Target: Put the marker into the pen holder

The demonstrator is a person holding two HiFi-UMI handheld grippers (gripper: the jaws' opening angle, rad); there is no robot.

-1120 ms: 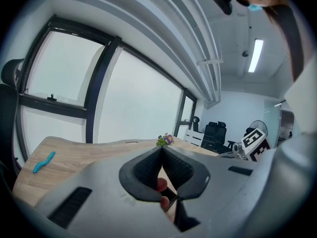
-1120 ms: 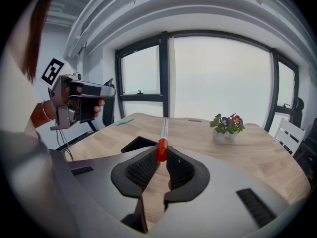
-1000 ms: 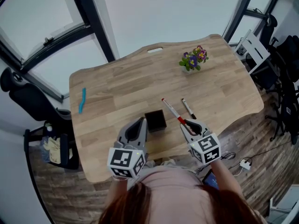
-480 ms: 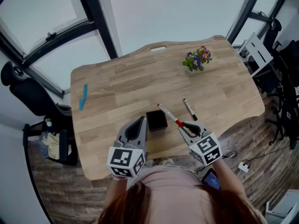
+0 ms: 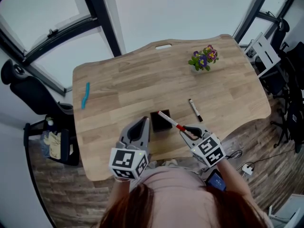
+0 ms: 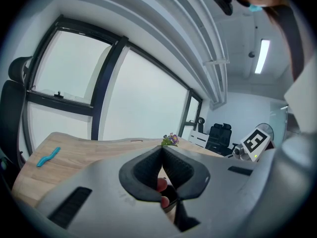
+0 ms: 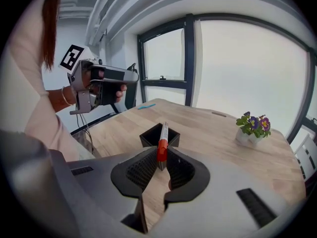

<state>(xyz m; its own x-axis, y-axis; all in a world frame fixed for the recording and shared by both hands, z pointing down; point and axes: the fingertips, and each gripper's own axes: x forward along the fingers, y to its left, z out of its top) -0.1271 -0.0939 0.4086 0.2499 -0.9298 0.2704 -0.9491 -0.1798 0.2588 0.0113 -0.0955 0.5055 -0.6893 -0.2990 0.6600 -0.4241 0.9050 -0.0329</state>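
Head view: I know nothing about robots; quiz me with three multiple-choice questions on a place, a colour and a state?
1. The black pen holder stands: A) on the table's near half; B) at its far left corner; C) on the floor.
2. The held marker is: A) green; B) red and white; C) all black.
3. The right gripper is: A) open and empty; B) lying flat; C) shut on the marker.
Answers: 1 A, it sits toward the near edge; 2 B, red band, white barrel; 3 C, jaws pinch its red band.

It looked like an office. A pale wooden surface (image 5: pixel 128 87) stood beside big windows (image 7: pixel 247 68), with black office chairs (image 5: pixel 28 99) around it and a flower pot (image 5: pixel 203 61) on top.
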